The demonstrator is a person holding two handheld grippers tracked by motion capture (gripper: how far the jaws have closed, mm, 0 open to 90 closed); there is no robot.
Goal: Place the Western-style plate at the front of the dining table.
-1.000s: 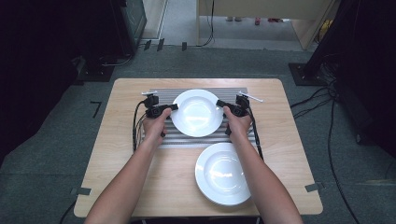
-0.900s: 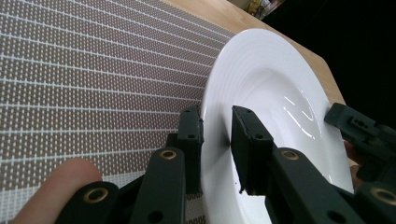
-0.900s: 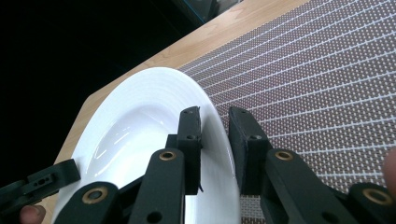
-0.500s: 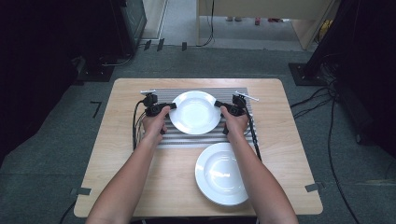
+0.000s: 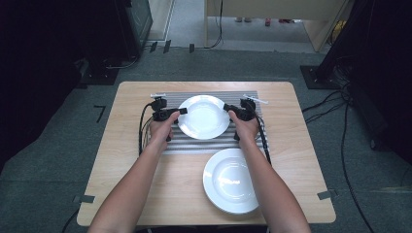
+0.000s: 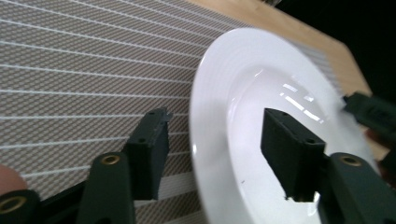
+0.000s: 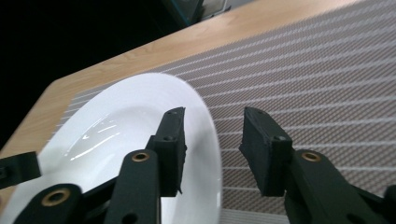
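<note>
White plates x2 (image 5: 203, 116) (image 5: 230, 180), 1 striped mat (image 5: 243, 138); both grippers' (image 5: 180, 111) (image 5: 226, 107) fingers just spread, straddling far plate's rim.

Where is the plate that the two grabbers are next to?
In the high view, the plate lies on the striped mat at the table's far middle, between the left gripper and right gripper, beyond the second plate.

surface (image 5: 145, 194): light wood | striped mat (image 5: 214, 143): flat across far half | white plate (image 5: 203, 116): on mat | second white plate (image 5: 232, 180): on bare wood, near edge
</note>
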